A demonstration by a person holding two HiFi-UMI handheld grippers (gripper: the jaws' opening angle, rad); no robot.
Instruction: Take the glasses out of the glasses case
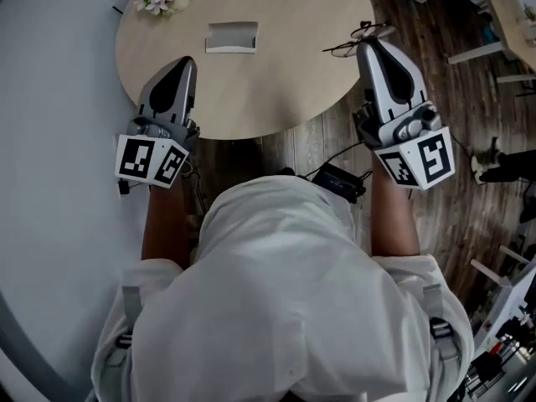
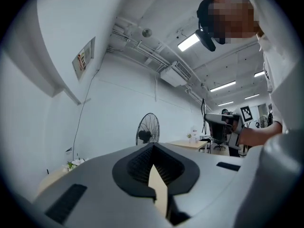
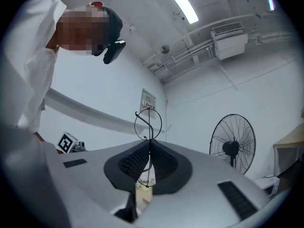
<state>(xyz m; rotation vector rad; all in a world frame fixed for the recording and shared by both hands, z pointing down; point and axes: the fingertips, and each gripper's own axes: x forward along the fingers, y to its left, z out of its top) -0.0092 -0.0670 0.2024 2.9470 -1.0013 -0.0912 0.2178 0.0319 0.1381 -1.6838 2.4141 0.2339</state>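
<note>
Your right gripper [image 1: 369,45] is clenched on the thin-wire glasses [image 3: 148,124], right of the glasses case [image 1: 232,37]; your left gripper [image 1: 185,62] (jaws pressed together, empty) sits near the case's lower left.

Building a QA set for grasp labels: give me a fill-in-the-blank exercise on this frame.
The right gripper is shut on the ___.
The left gripper is shut and holds ___.
The case lies on the round ___, apart from both grippers.
Missing: glasses; nothing; table.
</note>
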